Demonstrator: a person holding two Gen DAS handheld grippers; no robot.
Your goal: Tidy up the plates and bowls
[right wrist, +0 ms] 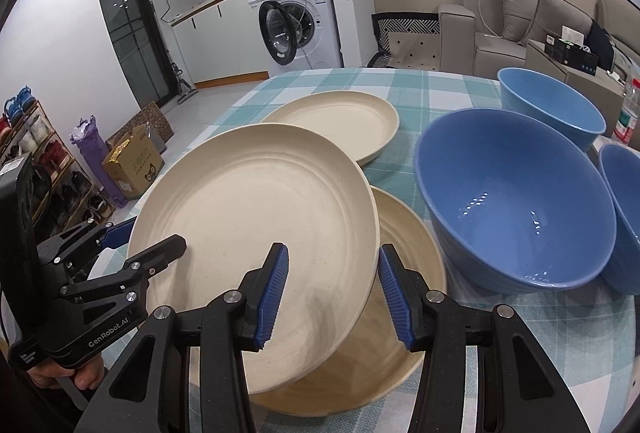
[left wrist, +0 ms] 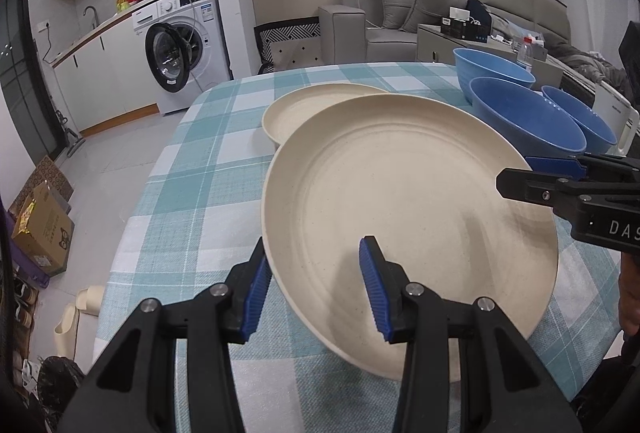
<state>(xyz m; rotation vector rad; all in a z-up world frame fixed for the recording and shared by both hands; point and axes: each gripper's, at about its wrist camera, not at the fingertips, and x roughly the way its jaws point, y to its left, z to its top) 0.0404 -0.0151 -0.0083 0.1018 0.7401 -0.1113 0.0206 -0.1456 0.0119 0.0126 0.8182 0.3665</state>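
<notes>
Both grippers' fingers (right wrist: 274, 289) clamp cream plate (right wrist: 256, 217) above another plate (right wrist: 400, 273).

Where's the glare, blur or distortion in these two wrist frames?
Right wrist: specular dots inside the near blue bowl; soft smear on the lifted plate near the right gripper. Left wrist: faint shadow on that plate. Both views: heavy fisheye bending, dark vignetted corners.

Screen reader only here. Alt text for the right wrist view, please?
A round cream plate hangs tilted between the right gripper and left gripper, over a second cream plate on the teal checked tablecloth. Three blue bowls sit right.
</notes>
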